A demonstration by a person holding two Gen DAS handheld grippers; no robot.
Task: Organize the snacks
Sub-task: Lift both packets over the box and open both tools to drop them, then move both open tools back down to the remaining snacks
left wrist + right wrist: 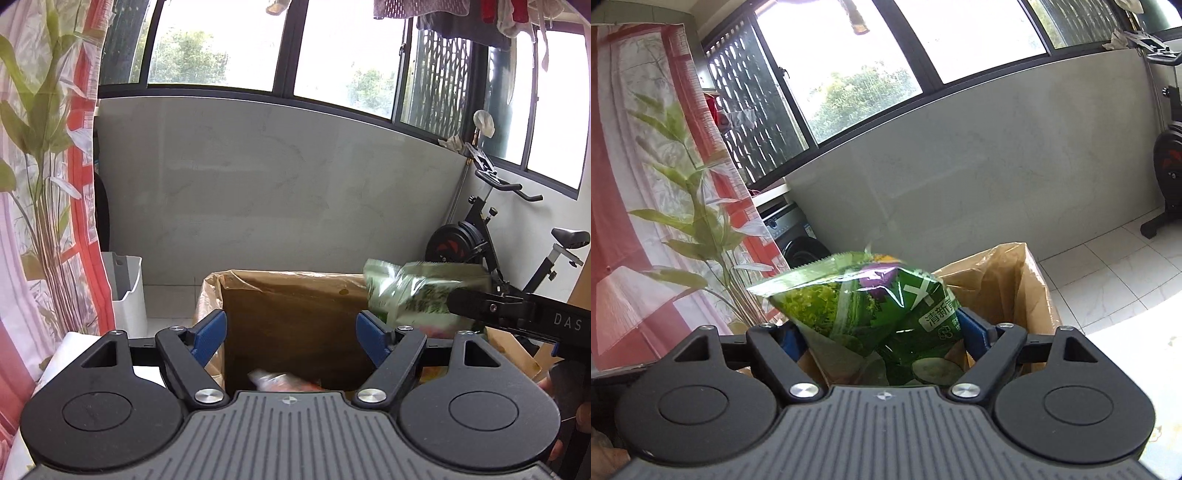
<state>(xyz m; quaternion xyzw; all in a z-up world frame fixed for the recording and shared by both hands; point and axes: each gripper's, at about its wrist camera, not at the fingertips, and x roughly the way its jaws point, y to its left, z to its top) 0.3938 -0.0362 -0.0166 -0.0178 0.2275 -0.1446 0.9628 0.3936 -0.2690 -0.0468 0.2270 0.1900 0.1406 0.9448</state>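
Nearest my left wrist lens, the left gripper [291, 334] stands with its blue-padded fingers [210, 334] spread wide and nothing between them. Directly ahead of and below those fingers sits a brown paper bag [295, 314], its mouth open; one blurred orange-red snack packet [282, 382] lies inside it, just past the gripper body. Ahead and to the right, over the bag's right edge, I see the right gripper [458, 301] reaching in from the right, pinching a green chip bag [413, 291].

On the right wrist view, the right gripper [882, 338] is clamped on the green chip bag [860, 306], which fills the space between the blue pads [973, 332] and rises above them, crumpled. Behind the chip bag and to its right stands the brown paper bag [1008, 288]. Left of this gripper hangs a red-and-white curtain [639, 184] with a leaf print. Far ahead on the right stands an exercise bike [491, 236] against the grey wall [277, 177].
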